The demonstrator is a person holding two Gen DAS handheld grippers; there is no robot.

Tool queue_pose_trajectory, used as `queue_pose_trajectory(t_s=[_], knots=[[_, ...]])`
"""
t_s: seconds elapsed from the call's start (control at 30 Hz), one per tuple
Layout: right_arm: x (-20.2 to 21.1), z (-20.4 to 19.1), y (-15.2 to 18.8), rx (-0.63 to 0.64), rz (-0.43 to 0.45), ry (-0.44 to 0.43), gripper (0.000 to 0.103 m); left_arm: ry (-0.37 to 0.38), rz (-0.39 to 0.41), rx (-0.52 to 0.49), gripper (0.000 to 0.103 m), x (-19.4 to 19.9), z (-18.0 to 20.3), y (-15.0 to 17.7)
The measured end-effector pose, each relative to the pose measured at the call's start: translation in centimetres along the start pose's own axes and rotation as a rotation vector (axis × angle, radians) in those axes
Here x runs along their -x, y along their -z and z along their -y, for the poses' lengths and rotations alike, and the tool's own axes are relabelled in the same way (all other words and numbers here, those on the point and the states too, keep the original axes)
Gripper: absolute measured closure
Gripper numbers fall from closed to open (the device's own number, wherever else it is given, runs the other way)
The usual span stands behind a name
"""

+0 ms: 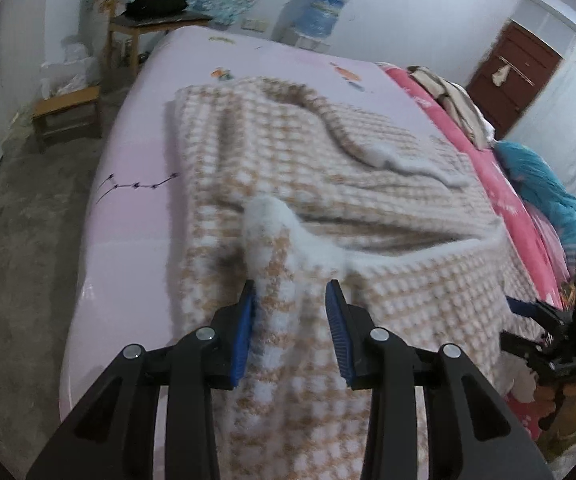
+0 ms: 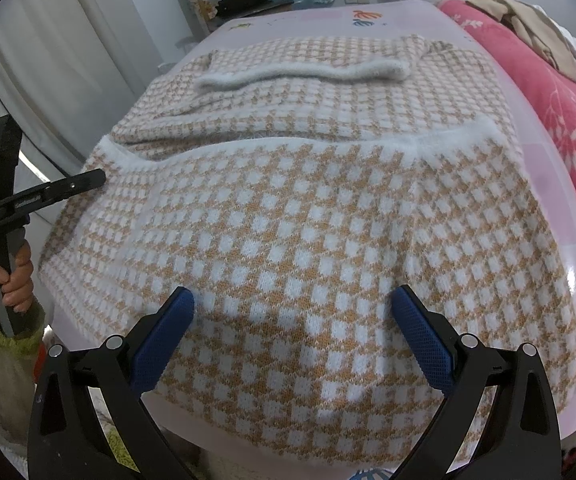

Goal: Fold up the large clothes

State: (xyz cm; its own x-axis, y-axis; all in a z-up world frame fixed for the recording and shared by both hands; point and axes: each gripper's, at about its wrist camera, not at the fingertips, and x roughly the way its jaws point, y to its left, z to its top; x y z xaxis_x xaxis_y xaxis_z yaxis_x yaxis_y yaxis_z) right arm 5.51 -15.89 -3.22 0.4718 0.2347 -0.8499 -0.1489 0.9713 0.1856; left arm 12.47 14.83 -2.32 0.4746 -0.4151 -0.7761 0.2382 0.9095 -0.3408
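Because the fluffy tan-and-white checked knitted sweater [image 2: 288,208] needs folding, the left gripper [image 1: 291,292] pinches its cloth while the right gripper [image 2: 293,300] waits wide open.

The left gripper [image 1: 291,292] tilts steeply downward, its blue pads [image 1: 244,336] partly apart with a raised fold of checked sweater [image 1: 288,264] between them; whether they press it is unclear. The right gripper [image 2: 293,300] also angles down, jaws spread wide and holding nothing. A hand [image 2: 10,280] in a green cuff grips the left gripper's handle.
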Motion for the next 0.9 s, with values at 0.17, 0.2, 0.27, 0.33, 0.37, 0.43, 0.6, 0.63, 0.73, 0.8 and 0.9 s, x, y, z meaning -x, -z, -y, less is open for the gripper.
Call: queue_pose_trajectory(t_s=[0.17,0.2,0.27,0.33,0.37,0.43,0.6,0.63,0.73,0.8,0.9], knots=[[0.0,0.1,-0.1,0.005,-0.002,-0.003,0.008,0.081,-0.005,0.123,0.068,-1.0,-2.3,-0.5],[0.0,0.2,0.0,0.006,-0.003,-0.003,0.008,0.097,-0.005,0.134,0.068,-1.0,-2.5,-0.6],[0.0,0.1,-0.1,0.005,-0.003,-0.002,0.008,0.120,-0.012,0.144,0.068,-0.9,-2.8,-0.5],[0.0,0.1,-0.1,0.005,-0.006,-0.001,0.008,0.139,-0.028,0.148,0.068,-0.7,-2.9,-0.4],[-0.1,0.1,-0.1,0.005,-0.005,-0.001,0.008,0.143,-0.034,0.146,0.068,-0.7,-2.8,-0.3],[-0.1,0.1,-0.1,0.005,-0.002,-0.001,0.008,0.142,-0.051,0.133,0.068,-0.3,-2.6,0.1],[0.0,0.3,0.0,0.002,0.003,-0.006,0.008,0.065,-0.070,0.081,0.068,0.2,-1.4,0.9],[0.0,0.3,0.0,0.001,0.003,-0.006,0.008,0.050,-0.069,0.073,0.068,0.2,-1.3,1.0],[-0.1,0.0,-0.1,-0.002,0.004,-0.003,0.008,-0.030,-0.061,0.026,0.068,-0.1,0.0,1.0],[-0.1,0.0,0.0,-0.003,0.006,-0.003,0.008,-0.088,-0.053,-0.008,0.068,-0.3,0.9,1.2],[0.0,0.1,0.1,-0.003,0.009,-0.003,0.008,-0.145,-0.041,-0.041,0.068,-0.6,1.7,1.5]])
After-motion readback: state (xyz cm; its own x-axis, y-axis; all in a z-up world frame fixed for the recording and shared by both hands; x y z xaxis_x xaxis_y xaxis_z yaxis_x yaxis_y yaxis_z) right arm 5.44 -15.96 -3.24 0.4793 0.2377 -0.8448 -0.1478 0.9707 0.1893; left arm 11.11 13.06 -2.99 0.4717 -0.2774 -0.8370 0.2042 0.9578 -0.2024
